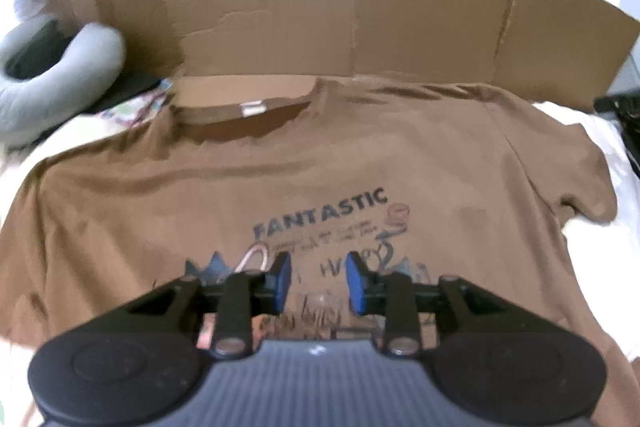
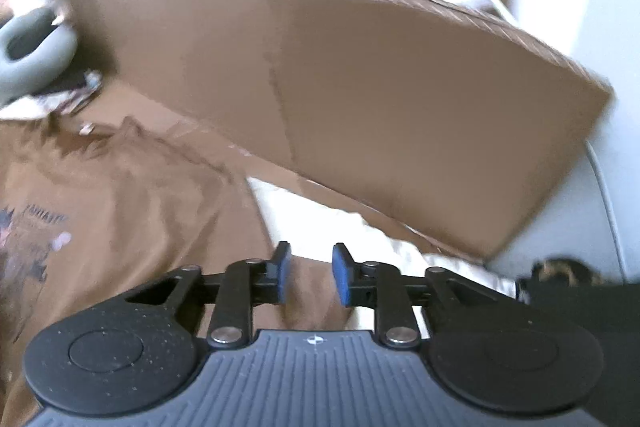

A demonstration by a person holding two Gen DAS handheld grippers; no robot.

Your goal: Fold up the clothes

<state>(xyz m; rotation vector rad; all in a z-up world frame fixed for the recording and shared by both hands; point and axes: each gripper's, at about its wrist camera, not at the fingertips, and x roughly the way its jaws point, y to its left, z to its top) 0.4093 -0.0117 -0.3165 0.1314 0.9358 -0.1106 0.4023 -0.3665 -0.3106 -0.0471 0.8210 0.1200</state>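
A brown short-sleeved cotton T-shirt (image 1: 320, 163) printed with "FANTASTIC" lies spread face up on a white bed cover (image 1: 600, 131), filling the centre and lower half of the left wrist view, its collar toward a tall sheet of brown corrugated cardboard (image 1: 360, 11) that stands across the upper part of both views. The left gripper (image 1: 318, 281) hangs over the printed chest at lower centre, its blue pads parted by a narrow gap with nothing pinched between them. The right gripper (image 2: 310, 277) sits at lower centre of its own view, over the shirt's edge where brown cloth meets white cover, likewise narrowly parted and empty. A grey U-shaped neck pillow (image 1: 48, 67) rests at the far left. The shirt looks flattened and not yet folded, so the step in hand seems to be the start of fold 1. The next move likely calls for each gripper to reach a sleeve or side hem, pinch 1 layer cleanly, and carry it across the middle.
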